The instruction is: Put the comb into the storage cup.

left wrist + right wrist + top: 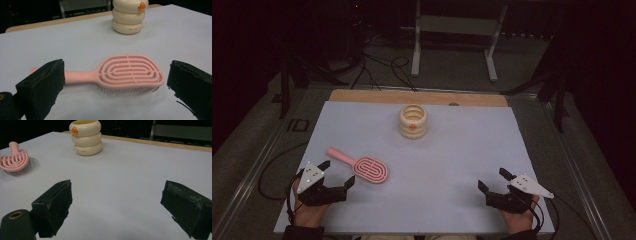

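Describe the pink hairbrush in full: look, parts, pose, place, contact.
The pink hairbrush looks like smooth plastic: a slim round handle and an oval, vented head of concentric slotted loops. It lies bristles down on the white table cover, handle pointing toward the far left. The left gripper sits just before it, jaws wide, not touching. Only the cover touches it.

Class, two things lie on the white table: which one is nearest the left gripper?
The pink hairbrush, lying flat just ahead of the open left gripper. The cream ringed cup stands upright much farther back.
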`<state>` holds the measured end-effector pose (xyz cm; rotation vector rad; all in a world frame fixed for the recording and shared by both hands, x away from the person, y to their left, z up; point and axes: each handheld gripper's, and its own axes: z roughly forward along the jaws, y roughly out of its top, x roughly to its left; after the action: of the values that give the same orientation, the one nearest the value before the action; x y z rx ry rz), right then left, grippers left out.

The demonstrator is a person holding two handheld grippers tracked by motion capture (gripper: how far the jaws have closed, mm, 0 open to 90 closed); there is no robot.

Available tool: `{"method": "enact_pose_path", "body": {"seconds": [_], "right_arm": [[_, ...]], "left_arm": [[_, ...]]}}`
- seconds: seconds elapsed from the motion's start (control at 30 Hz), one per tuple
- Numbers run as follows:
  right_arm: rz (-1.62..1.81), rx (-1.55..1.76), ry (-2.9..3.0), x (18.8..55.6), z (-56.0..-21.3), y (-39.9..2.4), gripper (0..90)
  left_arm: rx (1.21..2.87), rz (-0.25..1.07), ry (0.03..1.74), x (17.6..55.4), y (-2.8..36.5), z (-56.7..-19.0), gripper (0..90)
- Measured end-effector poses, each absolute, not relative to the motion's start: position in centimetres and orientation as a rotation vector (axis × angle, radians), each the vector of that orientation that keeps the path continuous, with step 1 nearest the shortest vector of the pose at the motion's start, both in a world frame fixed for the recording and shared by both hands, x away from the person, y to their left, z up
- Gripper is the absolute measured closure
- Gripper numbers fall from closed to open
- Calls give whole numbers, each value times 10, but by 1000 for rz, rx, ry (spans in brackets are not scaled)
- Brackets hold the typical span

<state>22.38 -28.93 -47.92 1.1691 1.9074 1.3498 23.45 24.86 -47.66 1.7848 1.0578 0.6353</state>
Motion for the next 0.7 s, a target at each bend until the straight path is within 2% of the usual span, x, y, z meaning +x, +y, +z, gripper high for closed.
{"method": "enact_pose_path", "body": {"seconds": [0.7], "right_arm": [[1348, 1182, 1902, 224, -480, -291, 92]], "left_arm": [[1852, 588, 1056, 239, 233, -479, 23]]}}
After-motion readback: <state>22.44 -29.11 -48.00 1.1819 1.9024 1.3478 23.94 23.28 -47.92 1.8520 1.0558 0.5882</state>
